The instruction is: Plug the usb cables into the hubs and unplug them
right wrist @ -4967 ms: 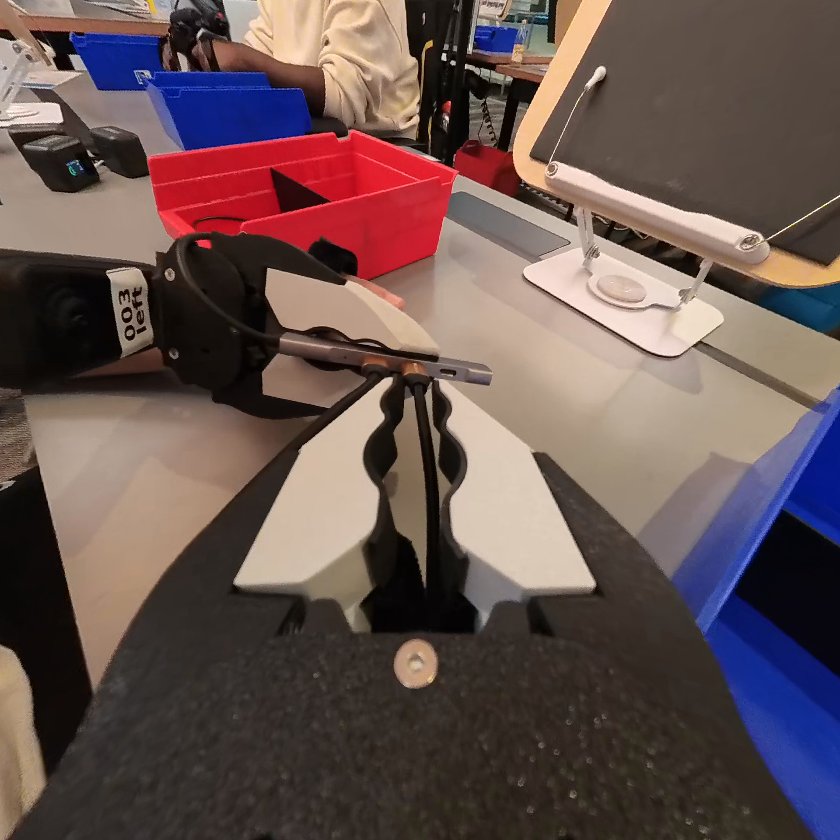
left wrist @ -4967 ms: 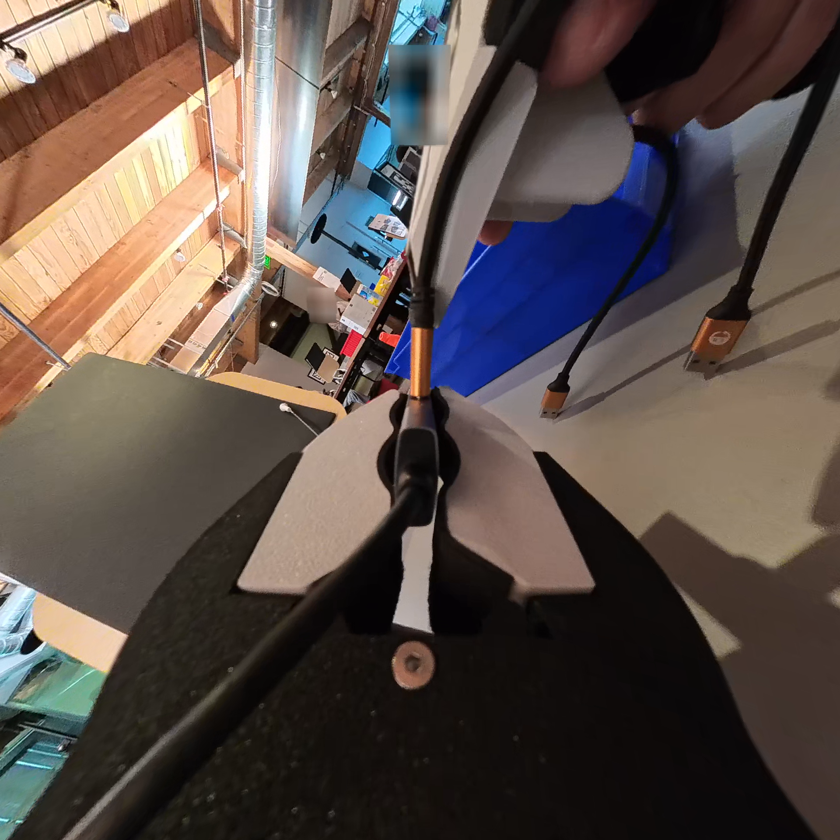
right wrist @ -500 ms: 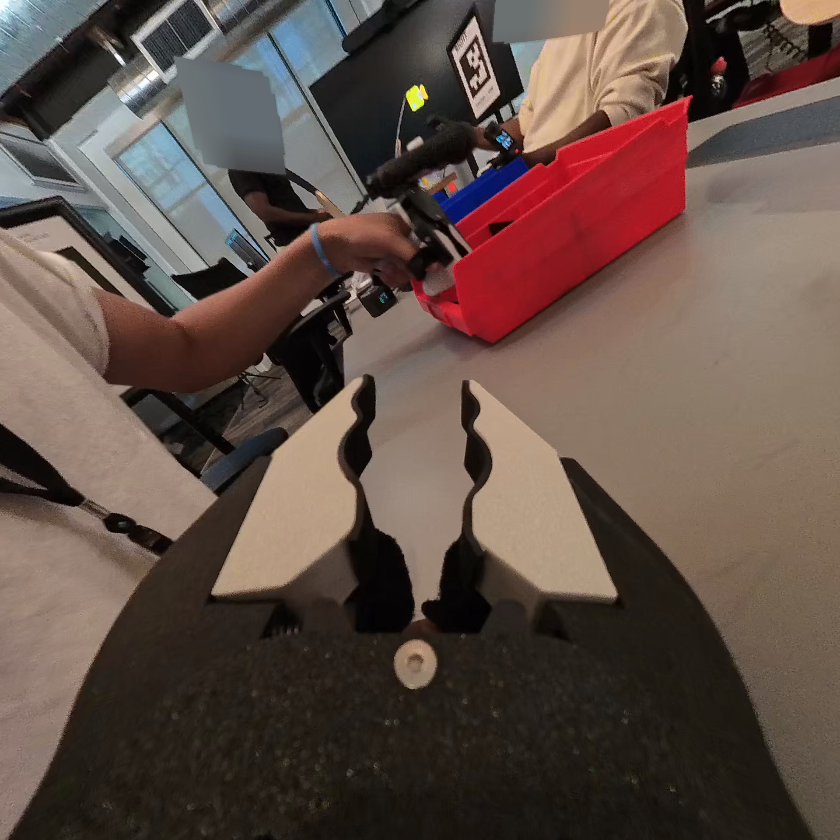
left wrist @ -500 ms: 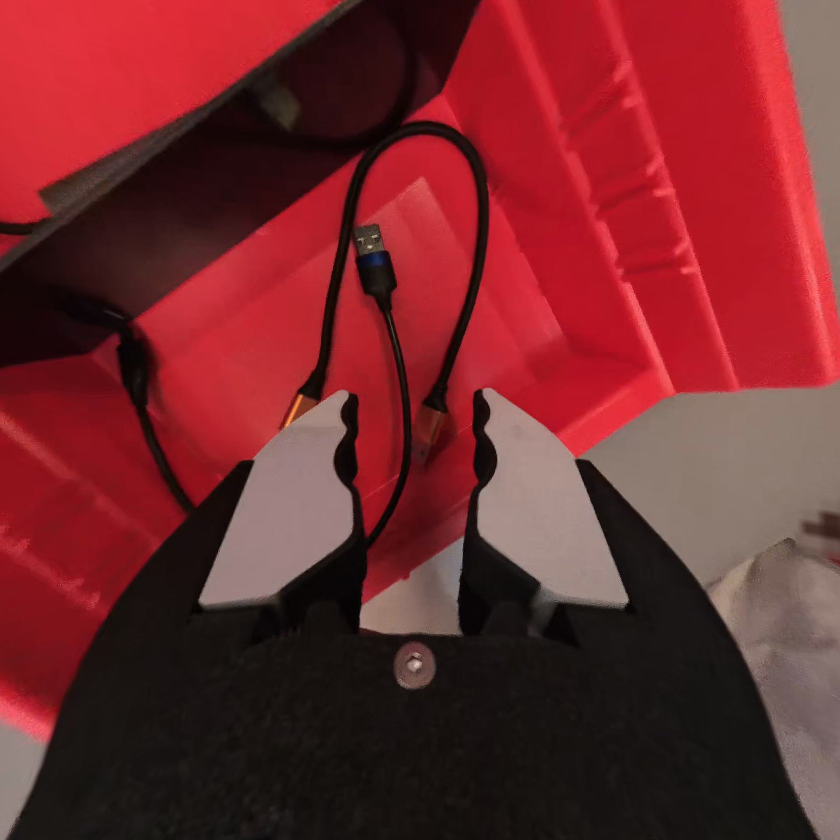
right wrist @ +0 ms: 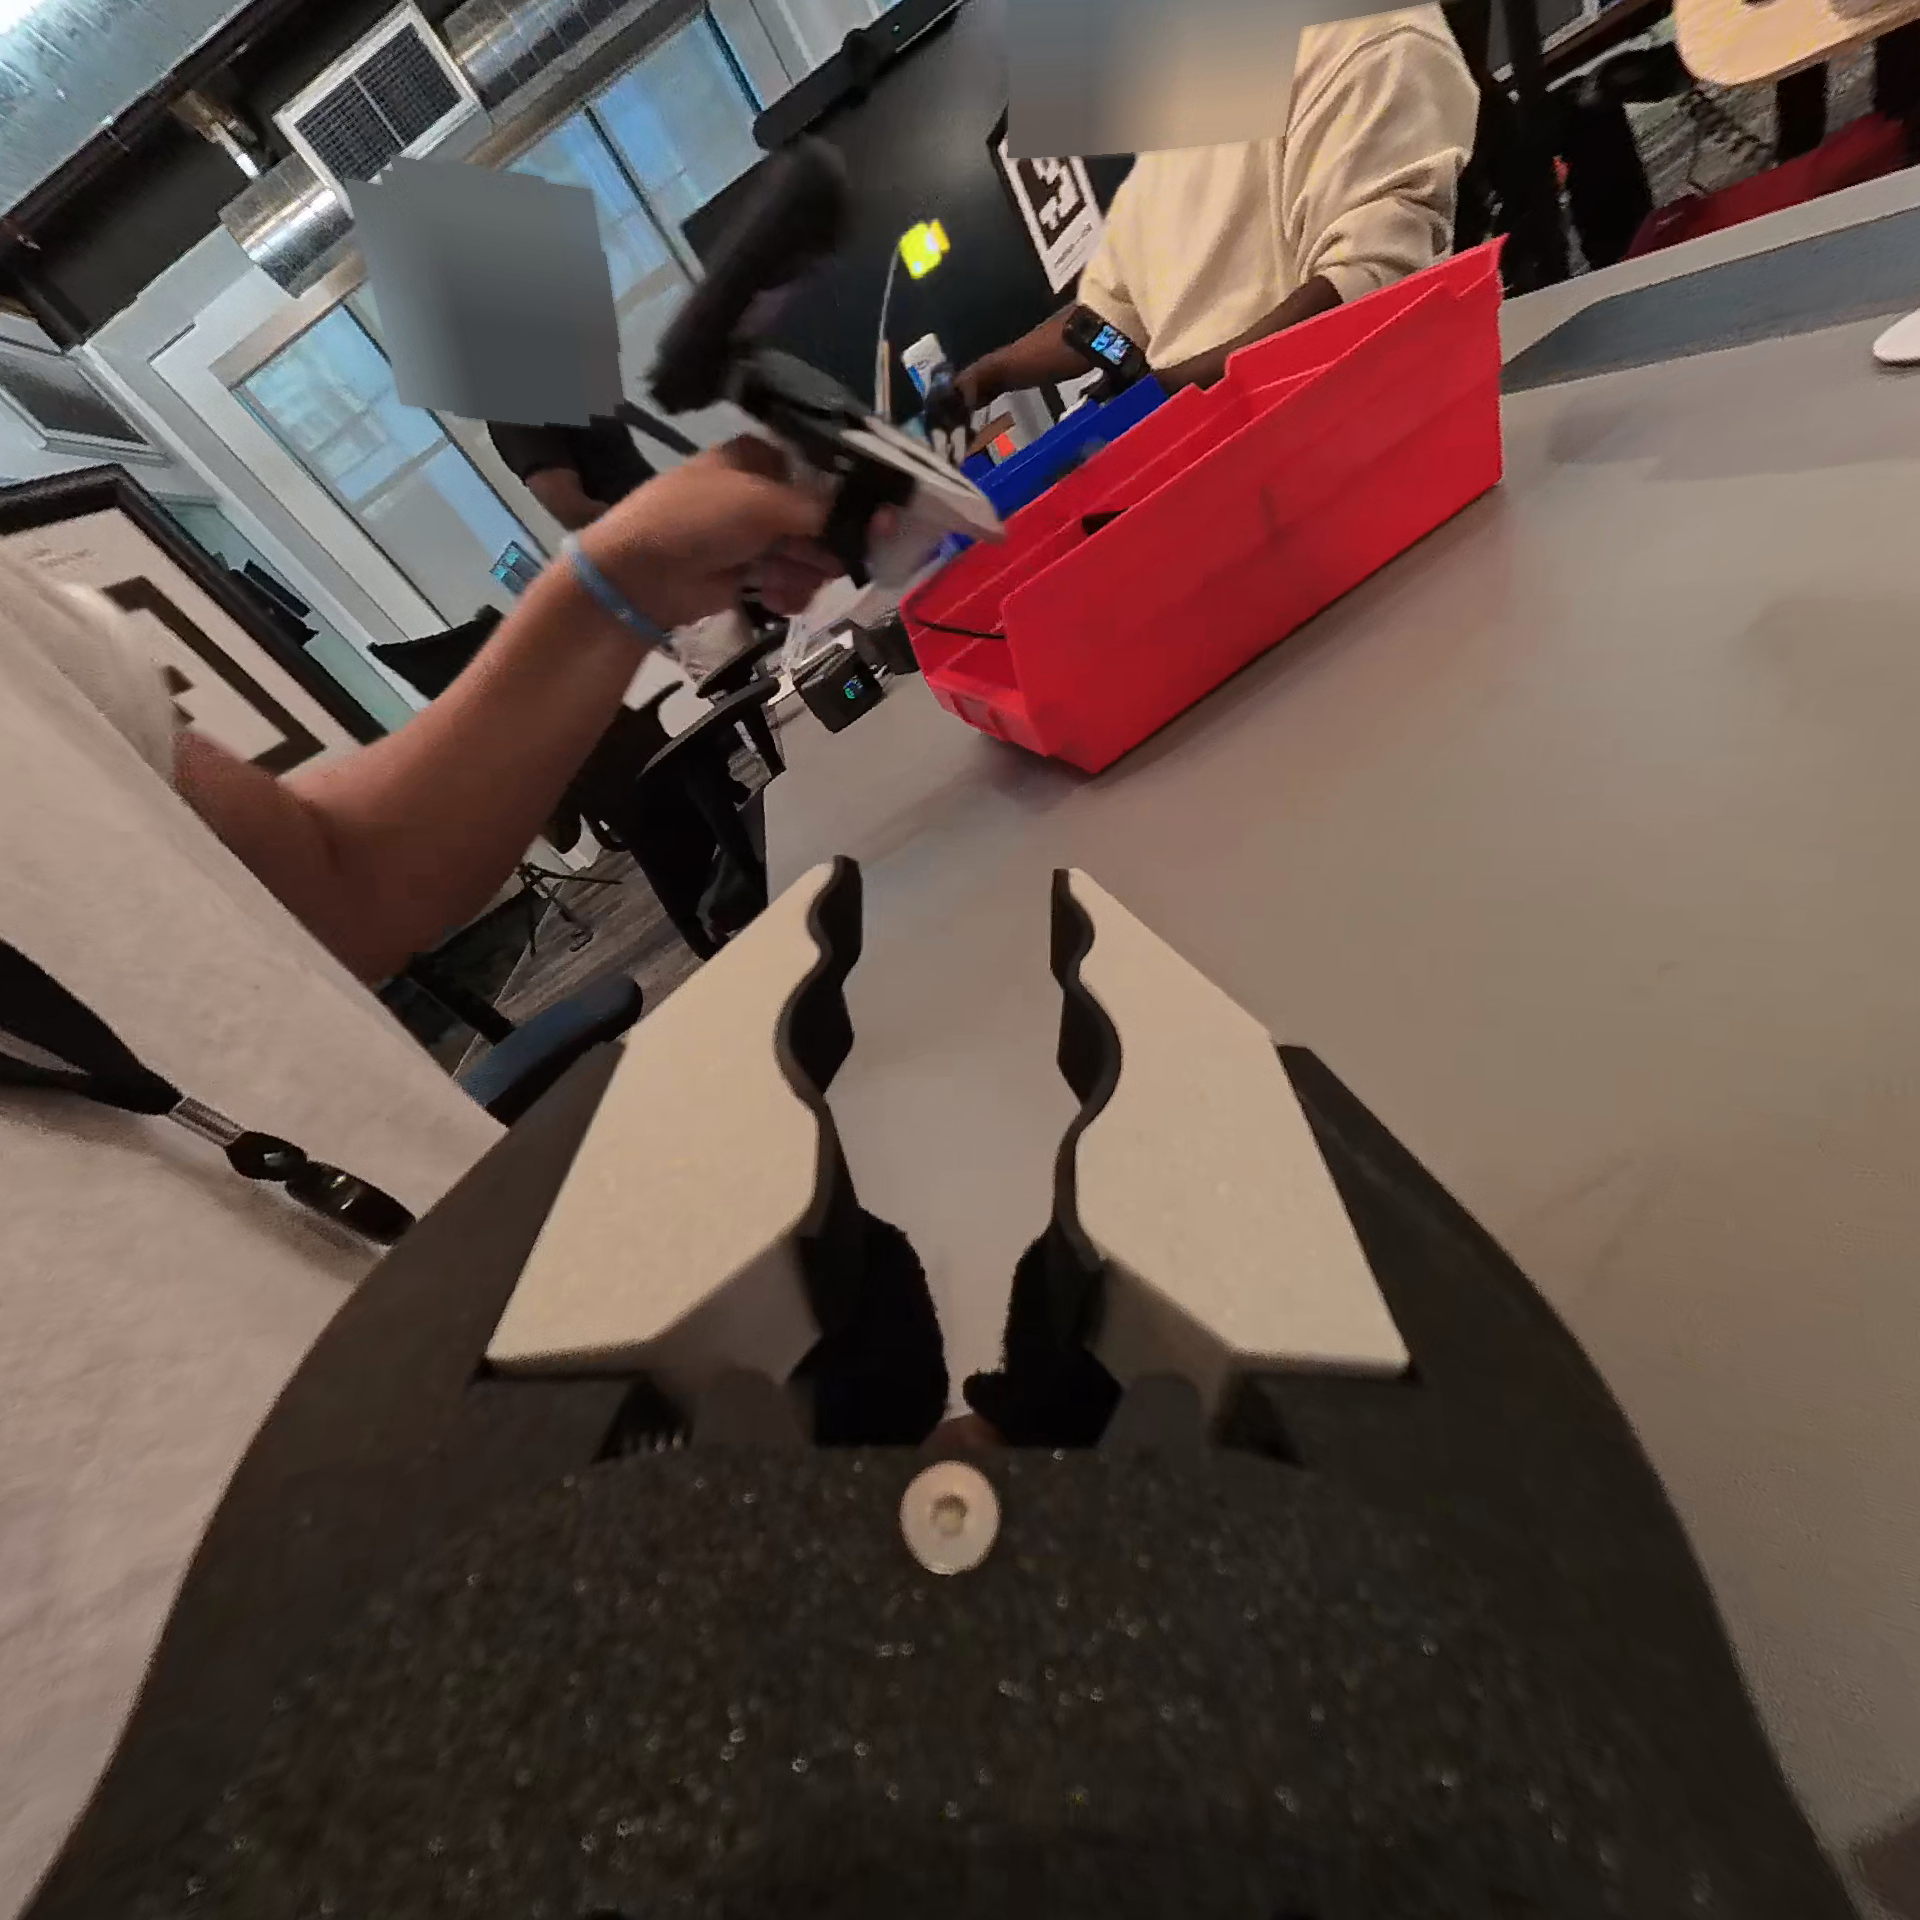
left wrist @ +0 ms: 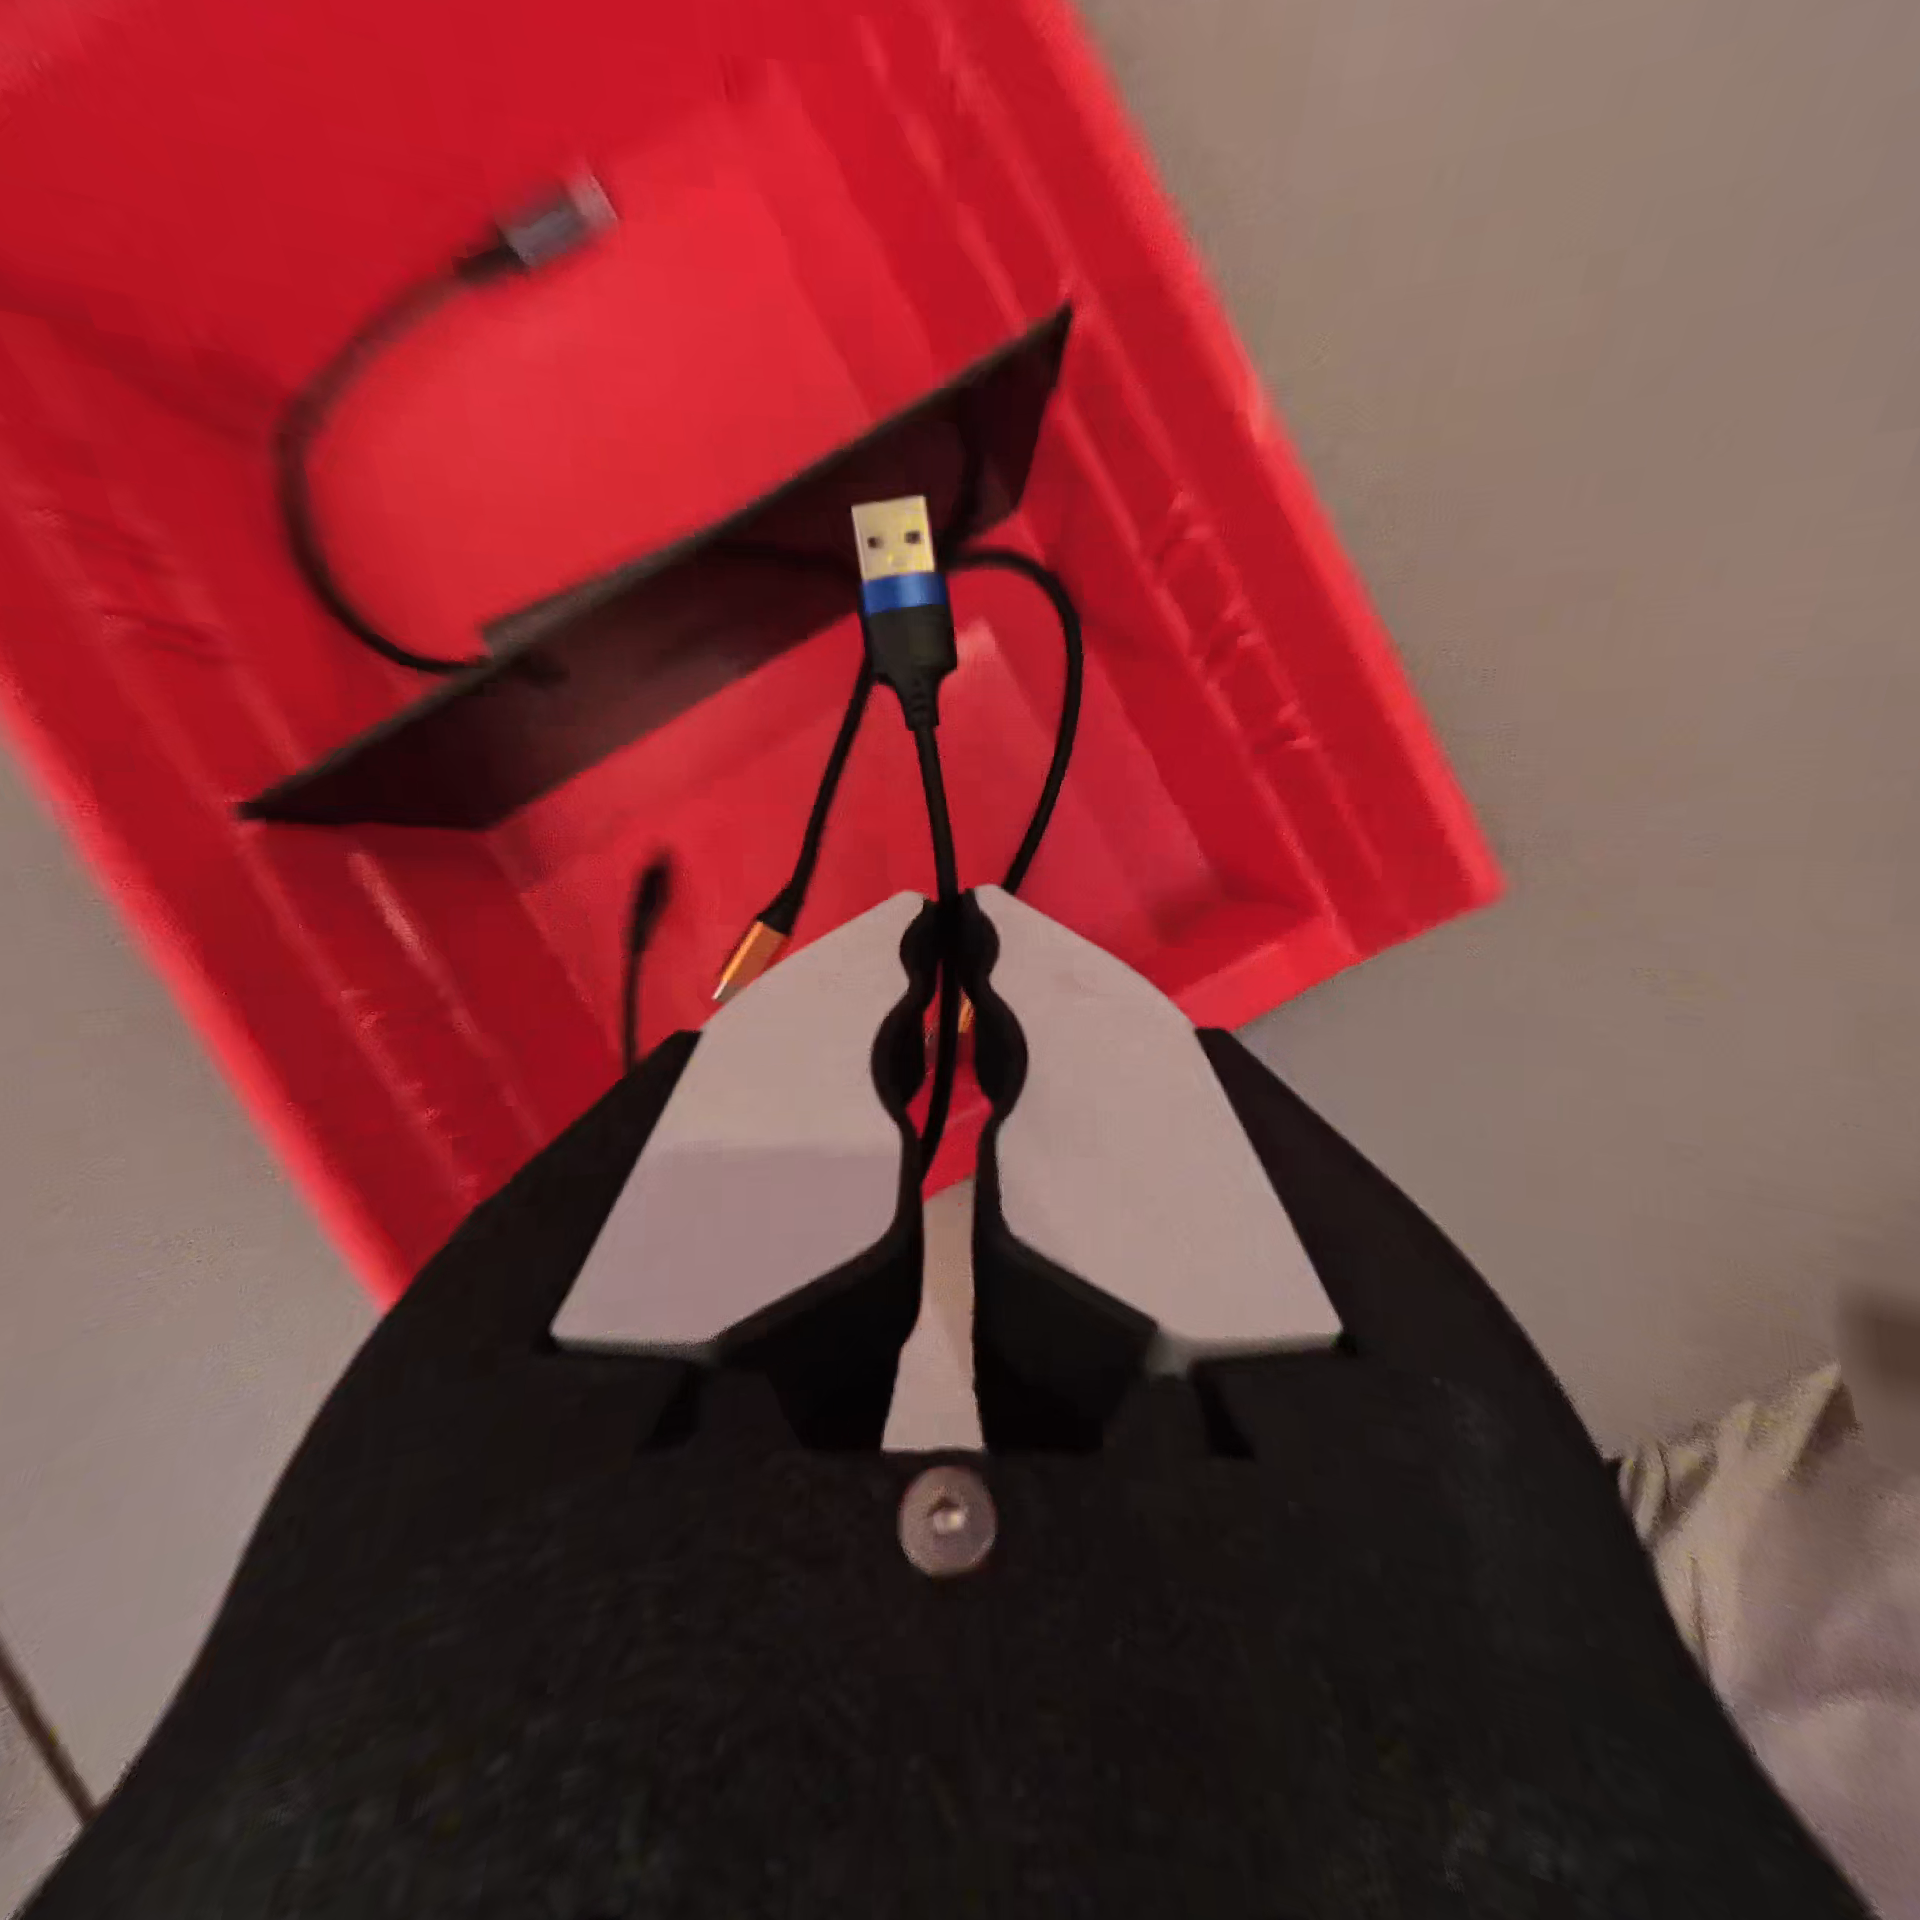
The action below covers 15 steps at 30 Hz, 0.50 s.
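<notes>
Left gripper (left wrist: 943, 906) pinched on black USB cable (left wrist: 933, 790) above red bin (left wrist: 1288, 665); blue-banded plug (left wrist: 900, 582) sticks up past black divider (left wrist: 665, 665). Right gripper (right wrist: 951, 883) spread wide, empty, over grey table (right wrist: 1507, 831), bin well ahead.

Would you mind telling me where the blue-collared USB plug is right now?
In the left wrist view, the blue-collared USB plug stands up just beyond the left gripper, which is shut on its black cable, above the red bin and in front of its black divider.
</notes>
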Tool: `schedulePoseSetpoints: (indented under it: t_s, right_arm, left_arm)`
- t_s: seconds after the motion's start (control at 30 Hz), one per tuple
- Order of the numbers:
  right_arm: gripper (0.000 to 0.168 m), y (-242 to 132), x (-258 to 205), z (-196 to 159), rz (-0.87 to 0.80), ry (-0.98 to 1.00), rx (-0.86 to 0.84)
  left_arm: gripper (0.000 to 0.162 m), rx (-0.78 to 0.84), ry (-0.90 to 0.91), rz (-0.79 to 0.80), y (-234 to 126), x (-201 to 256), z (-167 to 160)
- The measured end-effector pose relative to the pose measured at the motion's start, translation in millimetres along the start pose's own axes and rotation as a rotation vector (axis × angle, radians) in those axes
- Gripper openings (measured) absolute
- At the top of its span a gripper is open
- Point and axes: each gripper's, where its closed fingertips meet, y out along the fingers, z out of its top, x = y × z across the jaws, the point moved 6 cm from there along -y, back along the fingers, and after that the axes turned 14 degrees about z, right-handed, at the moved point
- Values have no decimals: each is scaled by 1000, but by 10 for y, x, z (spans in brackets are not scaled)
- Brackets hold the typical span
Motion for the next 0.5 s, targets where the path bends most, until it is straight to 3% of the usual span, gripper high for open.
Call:
schedulePoseSetpoints:
  t_s: [0.1,0.2,0.33,0.5]
  right_arm:
    - [34,-27,42,-5,-35,5,11]
    - [34,-41,67,10,-52,2,20]
    - [33,-37,103,37,-64,4,36]
    - [33,-20,92,31,-62,11,43]
  left_arm:
    - [3,207,-41,47,-581,224,4]
    - [3,310,-62,-35,-897,716,-108]
    - [3,283,-54,-219,-775,1528,-313]
    - [3,184,-24,-277,-353,2175,-537]
